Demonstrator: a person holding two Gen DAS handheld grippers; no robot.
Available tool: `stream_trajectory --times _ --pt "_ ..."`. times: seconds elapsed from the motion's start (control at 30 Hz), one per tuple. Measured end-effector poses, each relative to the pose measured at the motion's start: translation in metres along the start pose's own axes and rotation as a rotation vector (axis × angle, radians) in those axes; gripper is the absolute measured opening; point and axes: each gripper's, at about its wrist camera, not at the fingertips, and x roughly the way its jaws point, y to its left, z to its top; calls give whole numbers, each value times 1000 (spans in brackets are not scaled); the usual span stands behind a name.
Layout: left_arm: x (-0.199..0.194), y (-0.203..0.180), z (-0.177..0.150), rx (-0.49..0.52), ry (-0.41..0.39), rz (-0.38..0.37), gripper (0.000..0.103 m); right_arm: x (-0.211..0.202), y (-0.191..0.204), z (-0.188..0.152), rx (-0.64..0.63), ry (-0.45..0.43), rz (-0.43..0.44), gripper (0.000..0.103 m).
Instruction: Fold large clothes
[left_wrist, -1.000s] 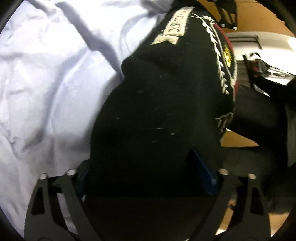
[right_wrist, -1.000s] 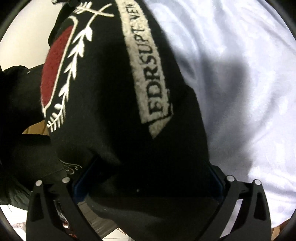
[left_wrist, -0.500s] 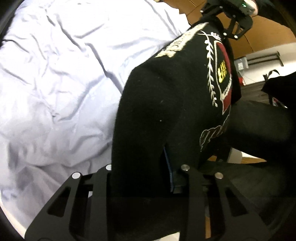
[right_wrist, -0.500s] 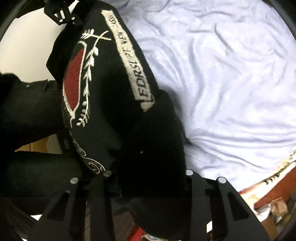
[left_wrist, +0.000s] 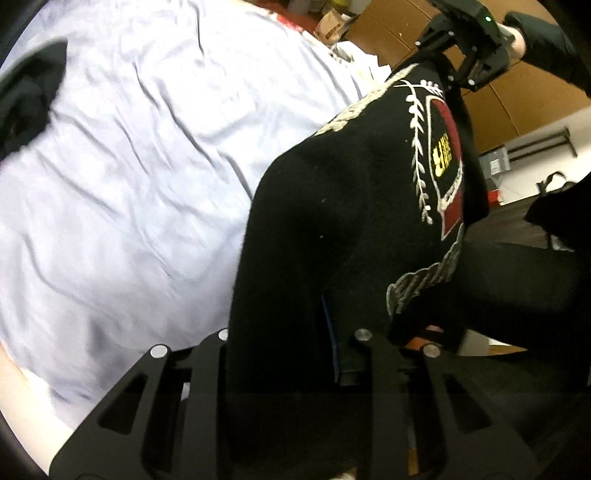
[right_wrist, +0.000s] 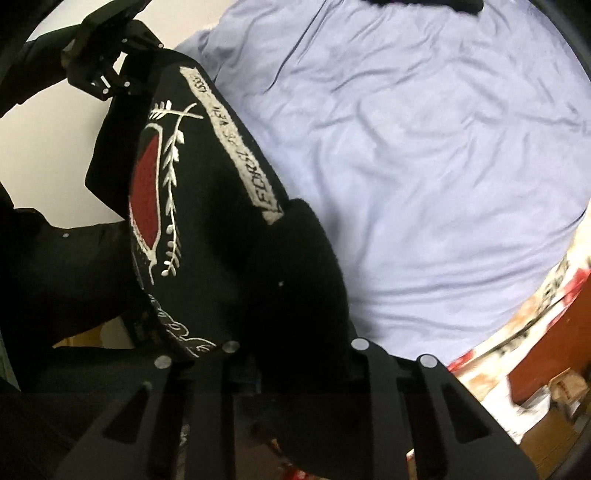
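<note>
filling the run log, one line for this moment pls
left tongs: shut on black garment | right tongs: shut on garment | garment: above lilac sheet

The sheet (left_wrist: 140, 177) ahead of me lies open. A dark garment (left_wrist: 26, 92) (far corner) blocks there. Boxes (left_wrist: 332, 26) crowd beyond.
</note>
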Motion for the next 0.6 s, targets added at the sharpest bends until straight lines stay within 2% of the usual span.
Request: stream_trajectory --times 0.1,0.2,0.27,0.33,0.4,0.47,0.53,0.57,0.6 --pt "-3 21 23 26 -23 70 26 -4 -27 22 -32 8 -56 24" --pt "5 57 47 20 -16 113 26 2 -67 50 -7 4 -91 25" --pt "19 80 56 -13 4 112 27 27 -93 74 53 17 -82 27" --pt "52 107 62 -75 61 110 29 54 -115 83 106 42 -52 28" --pt "87 118 61 -108 127 129 30 88 -129 84 166 53 -28 32" --pt "107 120 58 -133 150 154 31 103 -135 82 220 26 -32 37" --pt "117 123 53 -179 146 164 33 104 -134 73 256 -37 -44 41" --pt "117 123 50 -199 136 162 35 102 -133 69 266 -59 -46 44" --pt "115 124 46 -227 120 162 44 96 -130 60 284 -93 -52 47"
